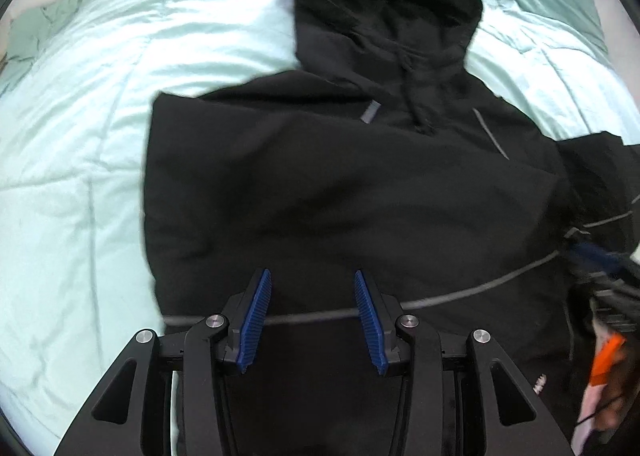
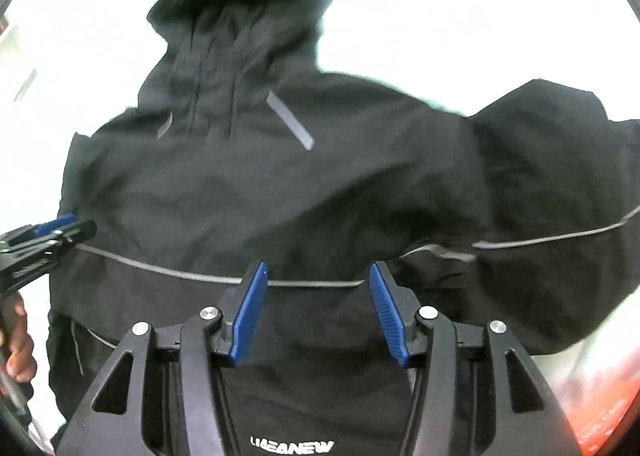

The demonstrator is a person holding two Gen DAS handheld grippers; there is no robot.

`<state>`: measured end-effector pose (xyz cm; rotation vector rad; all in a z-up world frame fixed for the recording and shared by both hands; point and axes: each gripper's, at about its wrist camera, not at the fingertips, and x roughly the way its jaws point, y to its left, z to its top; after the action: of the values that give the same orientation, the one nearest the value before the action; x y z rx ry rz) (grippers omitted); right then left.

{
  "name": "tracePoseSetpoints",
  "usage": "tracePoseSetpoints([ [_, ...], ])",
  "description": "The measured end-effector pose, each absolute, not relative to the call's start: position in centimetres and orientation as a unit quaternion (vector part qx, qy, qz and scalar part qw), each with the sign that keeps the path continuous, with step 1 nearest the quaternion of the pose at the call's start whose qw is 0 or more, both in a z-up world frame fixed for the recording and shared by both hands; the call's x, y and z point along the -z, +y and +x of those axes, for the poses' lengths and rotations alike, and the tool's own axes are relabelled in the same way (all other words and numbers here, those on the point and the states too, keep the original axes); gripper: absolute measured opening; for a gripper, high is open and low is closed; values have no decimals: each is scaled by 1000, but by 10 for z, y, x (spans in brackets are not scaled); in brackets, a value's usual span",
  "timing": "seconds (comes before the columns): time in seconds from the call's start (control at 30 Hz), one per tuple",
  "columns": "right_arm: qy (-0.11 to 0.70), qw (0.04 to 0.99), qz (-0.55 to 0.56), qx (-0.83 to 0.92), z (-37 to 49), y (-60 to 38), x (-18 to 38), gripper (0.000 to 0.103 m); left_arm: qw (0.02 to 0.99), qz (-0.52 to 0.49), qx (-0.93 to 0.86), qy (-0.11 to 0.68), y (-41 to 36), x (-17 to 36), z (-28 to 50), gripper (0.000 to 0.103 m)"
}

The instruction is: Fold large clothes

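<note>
While spread: both grippers [image 1: 313, 316] [image 2: 318, 310] above hoodie [image 1: 340, 184]

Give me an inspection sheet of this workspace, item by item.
Surface: pale mint bedspread, wrinkled, lightly quilted.
Job's things: black hooded jacket spread front up, hood at the far end, grey piping across the body; one sleeve bunched at the right side.
Clutter: nothing seen.
Grippers: left tool open above the jacket's lower body; right tool open above the piping, neither gripping cloth.
Cables: nothing seen.
Surroundings: orange and white object at the right edge, blurred.
</note>
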<state>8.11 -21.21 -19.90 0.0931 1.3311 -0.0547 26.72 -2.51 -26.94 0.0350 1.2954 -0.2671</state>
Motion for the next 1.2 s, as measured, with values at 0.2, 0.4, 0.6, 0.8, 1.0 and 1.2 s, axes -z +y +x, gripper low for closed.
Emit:
tracePoseSetpoints([
  [0.2,665,742,85,31,84,-228,235,54,770,75,107,624,-44,305,255,46],
  [0.4,634,753,164,64,76,-297,149,52,768,66,102,629,-52,298,265,50],
  [0.6,555,794,172,178,64,-412,44,62,771,52,110,625,-69,287,263,50],
  [0.8,497,770,264,300,34,-571,-1,75,777,37,139,613,-91,266,250,50],
  [1.0,492,722,347,340,20,-662,32,81,774,51,155,612,-110,261,251,50],
  [1.2,490,709,370,346,21,-680,70,81,765,70,160,619,-103,276,258,50],
])
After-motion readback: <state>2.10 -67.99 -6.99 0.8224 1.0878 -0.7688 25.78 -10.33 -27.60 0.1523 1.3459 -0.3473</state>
